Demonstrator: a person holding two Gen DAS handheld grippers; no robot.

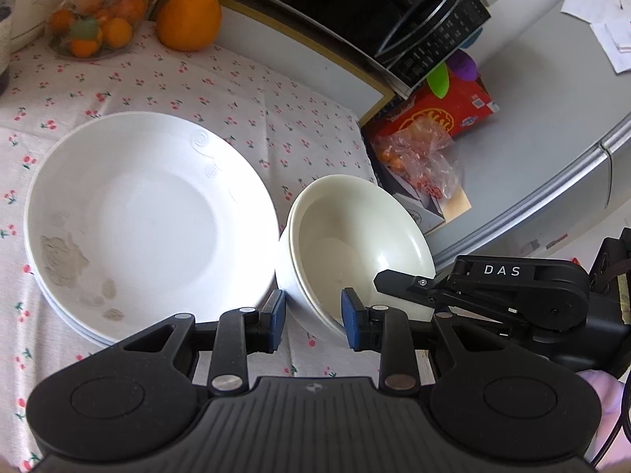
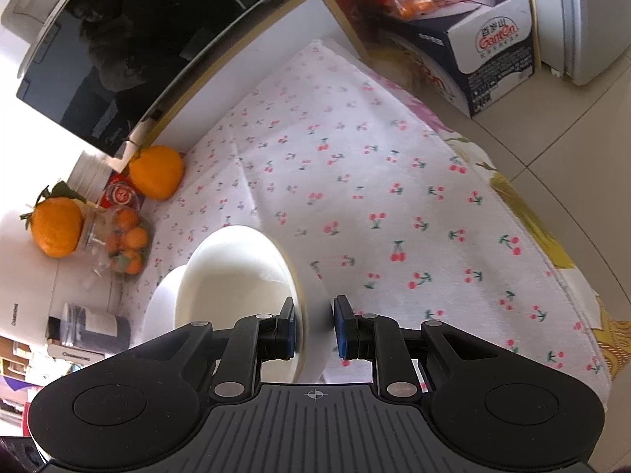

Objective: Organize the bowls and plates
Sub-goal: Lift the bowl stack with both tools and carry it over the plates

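Note:
In the left wrist view a stack of white plates (image 1: 150, 213) lies on the cherry-print cloth, with grey smears on the top one. To its right stand two nested cream bowls (image 1: 355, 244). My left gripper (image 1: 313, 321) is open, its fingers astride the near-left rim of the bowls. My right gripper (image 1: 398, 283) reaches in from the right at the bowls' near-right rim. In the right wrist view my right gripper (image 2: 313, 327) is open, its fingers on either side of the bowl wall (image 2: 311, 315). The bowls (image 2: 236, 276) rest on the cloth.
A large orange (image 1: 188, 19) and a glass jar of small oranges (image 1: 98, 12) stand at the back left. A black microwave (image 1: 355, 12) sits behind. Red and white boxes with a plastic bag (image 1: 422, 149) lie beyond the table edge. The cherry cloth (image 2: 394, 197) extends right.

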